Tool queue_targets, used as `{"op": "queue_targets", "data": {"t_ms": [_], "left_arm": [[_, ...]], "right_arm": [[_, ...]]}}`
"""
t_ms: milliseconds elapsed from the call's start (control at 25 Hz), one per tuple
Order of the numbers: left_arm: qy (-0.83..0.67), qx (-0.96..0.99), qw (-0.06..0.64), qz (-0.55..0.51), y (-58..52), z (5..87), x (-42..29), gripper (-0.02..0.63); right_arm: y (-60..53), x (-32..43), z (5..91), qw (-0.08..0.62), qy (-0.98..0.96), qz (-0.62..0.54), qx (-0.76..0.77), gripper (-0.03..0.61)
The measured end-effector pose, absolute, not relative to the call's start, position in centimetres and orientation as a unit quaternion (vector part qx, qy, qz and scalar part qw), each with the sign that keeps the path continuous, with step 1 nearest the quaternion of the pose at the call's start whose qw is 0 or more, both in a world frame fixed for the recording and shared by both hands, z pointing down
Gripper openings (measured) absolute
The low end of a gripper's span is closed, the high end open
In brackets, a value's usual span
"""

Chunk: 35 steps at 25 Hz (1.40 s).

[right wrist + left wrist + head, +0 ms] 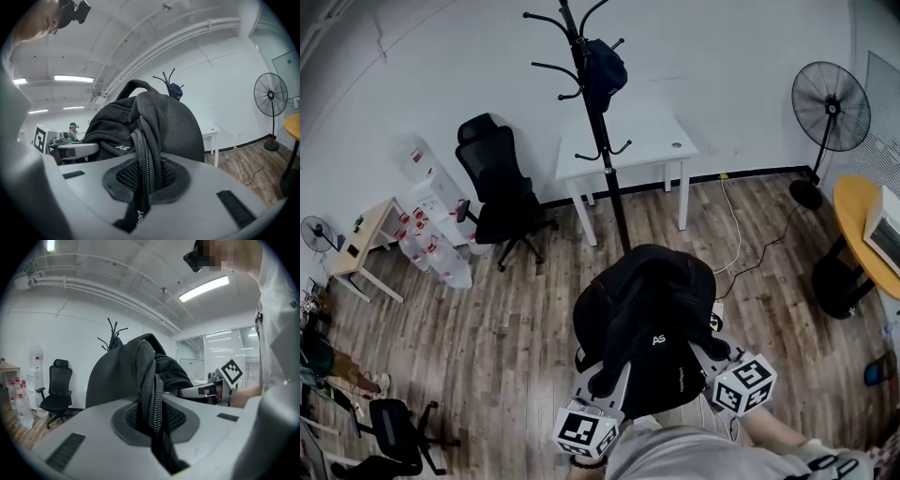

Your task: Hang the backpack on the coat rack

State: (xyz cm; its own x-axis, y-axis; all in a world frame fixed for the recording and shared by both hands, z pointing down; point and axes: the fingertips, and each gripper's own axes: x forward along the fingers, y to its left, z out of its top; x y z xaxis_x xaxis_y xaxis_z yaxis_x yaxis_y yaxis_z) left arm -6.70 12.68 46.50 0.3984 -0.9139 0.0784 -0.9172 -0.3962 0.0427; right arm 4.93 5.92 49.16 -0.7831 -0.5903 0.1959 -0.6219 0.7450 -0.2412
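Note:
A black backpack [647, 319] hangs off the floor between my two grippers, low in the head view. My left gripper [605, 377] is shut on one padded shoulder strap [151, 394], which is pinched between its jaws. My right gripper [706, 350] is shut on the other strap [146, 157] in the same way. The backpack's body [117, 376] fills the middle of both gripper views. The black coat rack [598, 122] stands past the backpack, by the wall, with a dark item [606, 66] on one upper hook. Its top prongs [168, 77] show above the bag.
A white table [666, 141] stands behind the rack. A black office chair [502, 192] and water bottles [431, 239] are at the left. A standing fan [830, 108] and a round yellow table [861, 220] are at the right. A cable [739, 248] lies on the wood floor.

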Motion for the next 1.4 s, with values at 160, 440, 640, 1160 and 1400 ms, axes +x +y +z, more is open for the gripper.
{"op": "queue_targets", "data": {"t_ms": [160,440,640,1160,1400], "left_arm": [[-0.536,0.843,0.035,0.018,9.9,45.8,-9.4,0.031],[-0.522,0.853,0.017,0.015,5.8,43.9,-13.9,0.031],[-0.517,0.856,0.0,0.016,4.5,43.1,-15.7,0.031],[-0.527,0.85,-0.008,0.005,0.9,41.1,-18.5,0.029],[-0.535,0.845,-0.018,0.008,-2.6,40.3,-18.8,0.029]], "right_arm": [[3.2,2.4,48.3,0.048,-0.929,0.138,0.339,0.033],[-0.5,-1.9,46.8,0.033,-0.925,0.132,0.355,0.033],[-1.5,-3.6,46.3,0.03,-0.924,0.128,0.359,0.032],[-5.5,-6.7,44.2,0.028,-0.932,0.113,0.343,0.032],[-9.4,-7.1,43.6,0.017,-0.936,0.109,0.335,0.032]]}}
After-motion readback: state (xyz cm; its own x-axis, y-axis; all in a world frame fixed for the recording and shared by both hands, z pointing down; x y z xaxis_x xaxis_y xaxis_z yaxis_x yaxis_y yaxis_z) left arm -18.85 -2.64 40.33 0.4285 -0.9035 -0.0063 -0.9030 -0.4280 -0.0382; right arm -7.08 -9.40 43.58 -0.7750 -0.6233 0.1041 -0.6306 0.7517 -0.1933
